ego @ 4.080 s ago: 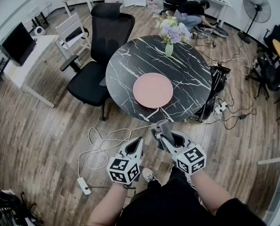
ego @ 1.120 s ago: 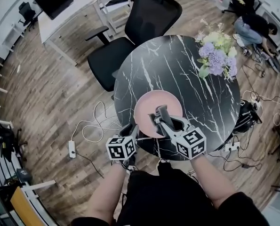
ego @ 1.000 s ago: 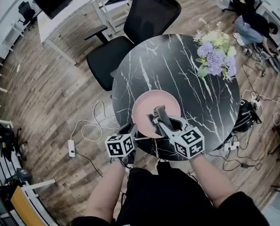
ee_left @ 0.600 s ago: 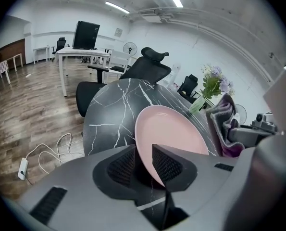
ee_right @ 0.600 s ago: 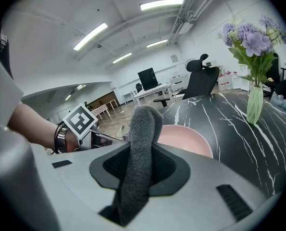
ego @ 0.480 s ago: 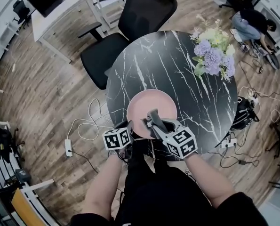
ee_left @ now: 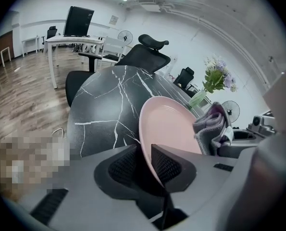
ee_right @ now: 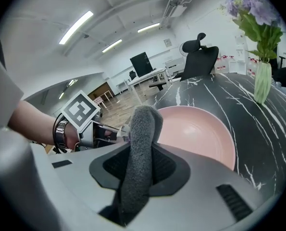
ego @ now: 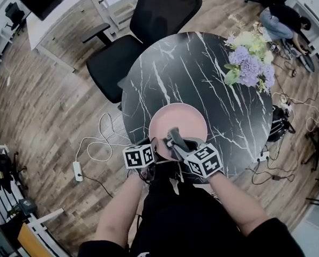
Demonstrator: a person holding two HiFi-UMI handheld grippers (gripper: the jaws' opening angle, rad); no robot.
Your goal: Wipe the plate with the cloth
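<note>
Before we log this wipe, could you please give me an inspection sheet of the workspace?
Surface: round dark marble table.
Job's things: pink plate near the table's front edge; grey cloth beside it.
Clutter: flowers at the table's far right.
Tools: left tool open, jaws just closing, plate rim between them; right tool shut on the cloth.
Cables: cables and a power strip on the floor, left; more at right.
Surroundings: chair, desk, person far off.

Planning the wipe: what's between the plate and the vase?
Only bare table between plate and vase, seen in the head and right gripper views.
</note>
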